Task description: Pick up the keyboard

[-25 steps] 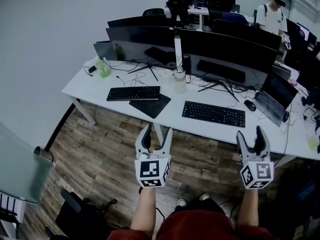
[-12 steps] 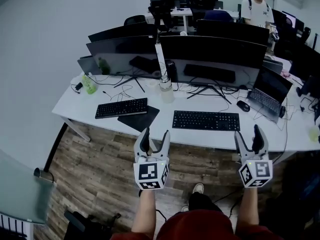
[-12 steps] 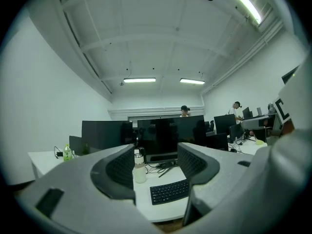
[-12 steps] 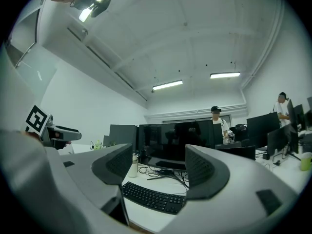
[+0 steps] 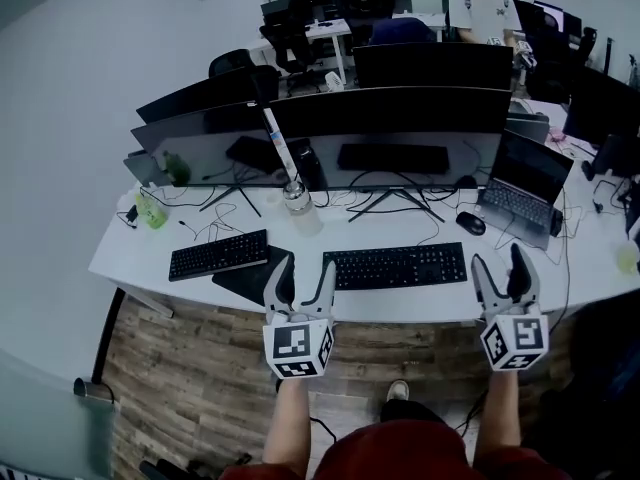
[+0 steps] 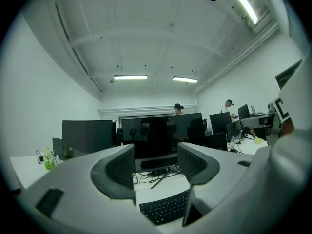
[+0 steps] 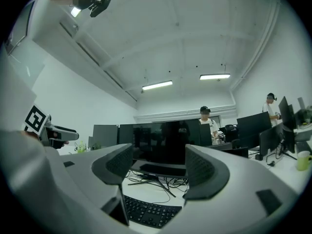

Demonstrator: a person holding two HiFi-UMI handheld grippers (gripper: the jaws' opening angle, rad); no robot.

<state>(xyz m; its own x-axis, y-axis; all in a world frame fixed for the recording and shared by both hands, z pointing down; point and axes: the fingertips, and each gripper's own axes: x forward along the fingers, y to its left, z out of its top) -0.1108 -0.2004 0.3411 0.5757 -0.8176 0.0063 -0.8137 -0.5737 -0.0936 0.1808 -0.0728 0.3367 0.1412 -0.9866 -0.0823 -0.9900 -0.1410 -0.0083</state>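
Observation:
A black keyboard [image 5: 398, 265] lies on the white desk [image 5: 120, 253] in front of the middle monitor. It also shows low between the jaws in the left gripper view [image 6: 163, 208] and in the right gripper view [image 7: 148, 211]. My left gripper [image 5: 306, 266] is held level at the desk's front edge, by the keyboard's left end, open and empty. My right gripper [image 5: 499, 260] is level just right of the keyboard's right end, also open with nothing between its fingers. Neither gripper touches the keyboard.
A second black keyboard [image 5: 218, 254] and a dark mouse pad [image 5: 245, 273] lie to the left. Wide monitors [image 5: 390, 128], a laptop [image 5: 520, 193], a mouse [image 5: 470, 223], a clear bottle [image 5: 296, 200], a green bottle [image 5: 152, 208] and cables fill the back. A person [image 5: 485, 8] stands behind.
Both grippers have moved forward from over the wooden floor to the desk's front edge, either side of the middle keyboard. Their jaws stand as wide as before.

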